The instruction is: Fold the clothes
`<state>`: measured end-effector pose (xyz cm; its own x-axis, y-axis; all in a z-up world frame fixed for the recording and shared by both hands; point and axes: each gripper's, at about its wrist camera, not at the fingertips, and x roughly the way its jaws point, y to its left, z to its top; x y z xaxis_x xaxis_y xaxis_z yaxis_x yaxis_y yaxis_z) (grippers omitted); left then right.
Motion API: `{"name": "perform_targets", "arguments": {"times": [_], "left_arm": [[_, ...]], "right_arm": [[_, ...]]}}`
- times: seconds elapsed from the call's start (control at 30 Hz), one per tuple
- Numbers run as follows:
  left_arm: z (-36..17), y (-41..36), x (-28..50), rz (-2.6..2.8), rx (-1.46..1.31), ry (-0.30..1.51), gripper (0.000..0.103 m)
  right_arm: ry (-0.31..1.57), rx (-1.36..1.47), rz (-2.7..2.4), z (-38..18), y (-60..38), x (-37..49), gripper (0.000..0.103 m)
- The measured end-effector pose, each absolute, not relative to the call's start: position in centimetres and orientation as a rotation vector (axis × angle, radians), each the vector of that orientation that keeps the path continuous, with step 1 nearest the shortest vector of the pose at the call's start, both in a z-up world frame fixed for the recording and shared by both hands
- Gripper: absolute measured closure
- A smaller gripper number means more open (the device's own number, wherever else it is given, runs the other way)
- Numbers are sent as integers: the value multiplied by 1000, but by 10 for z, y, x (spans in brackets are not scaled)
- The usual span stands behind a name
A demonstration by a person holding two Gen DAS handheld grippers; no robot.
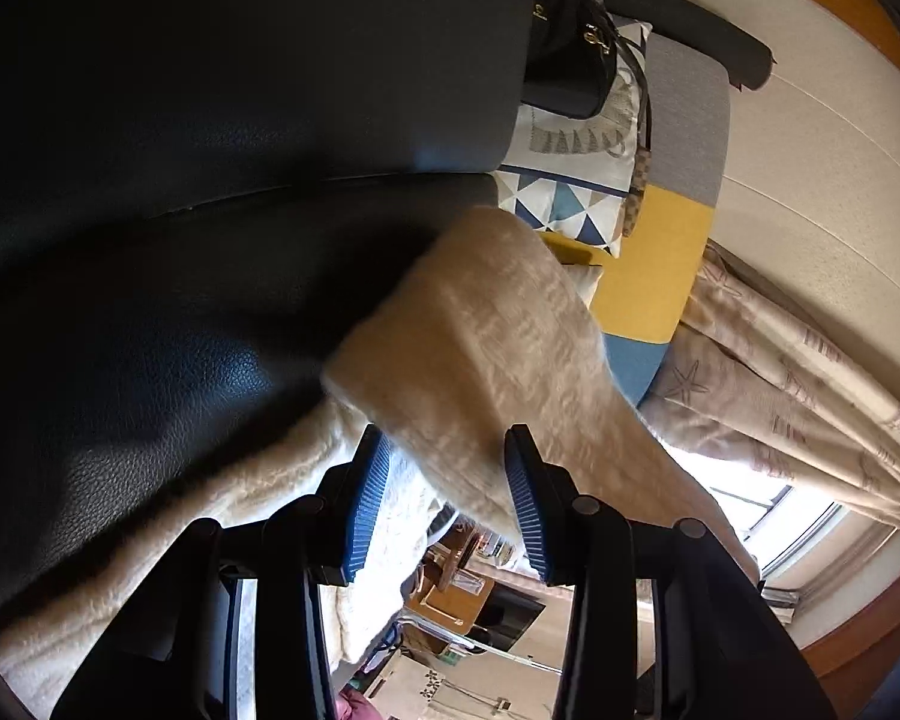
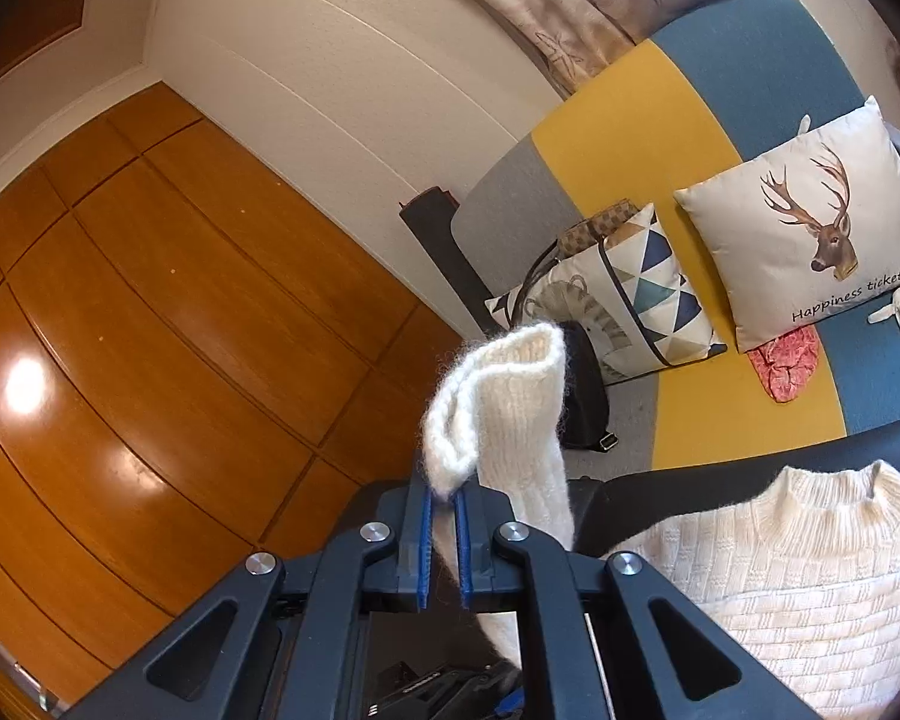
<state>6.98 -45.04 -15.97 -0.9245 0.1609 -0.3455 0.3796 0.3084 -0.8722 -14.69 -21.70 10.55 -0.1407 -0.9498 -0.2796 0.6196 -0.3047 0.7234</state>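
The right hand-held gripper [image 2: 444, 501] pinches the sweater's cuff [image 2: 498, 402], which stands toward 12 o'clock. The left hand-held gripper [image 1: 447, 450] gapes wide around a blurred sleeve [image 1: 486, 360]. The sweater [image 2: 810, 576] lies at 4 o'clock.

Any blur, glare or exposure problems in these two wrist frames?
Left wrist view: cream knitted sleeve between the open left gripper is motion-blurred; black leather seat sits in deep shadow; window blown out. Right wrist view: sharp; right gripper pinches the fuzzy white sleeve cuff; a bright reflection glares on the glossy orange wooden wardrobe. Both show fisheye bending and dark corners.
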Motion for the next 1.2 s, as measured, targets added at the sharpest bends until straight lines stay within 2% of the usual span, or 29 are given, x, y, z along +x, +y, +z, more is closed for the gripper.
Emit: {"name": "perform_targets", "arguments": {"times": [0.63,1.2], "left_arm": [[-168,-460,48,-1658,435,2315,60],[-169,-455,49,-1809,464,2237,62]], "right_arm": [[-555,817,-1734,116,-178,-163,98],[-758,1117,-1871,-39,-67,-195,98]]}}
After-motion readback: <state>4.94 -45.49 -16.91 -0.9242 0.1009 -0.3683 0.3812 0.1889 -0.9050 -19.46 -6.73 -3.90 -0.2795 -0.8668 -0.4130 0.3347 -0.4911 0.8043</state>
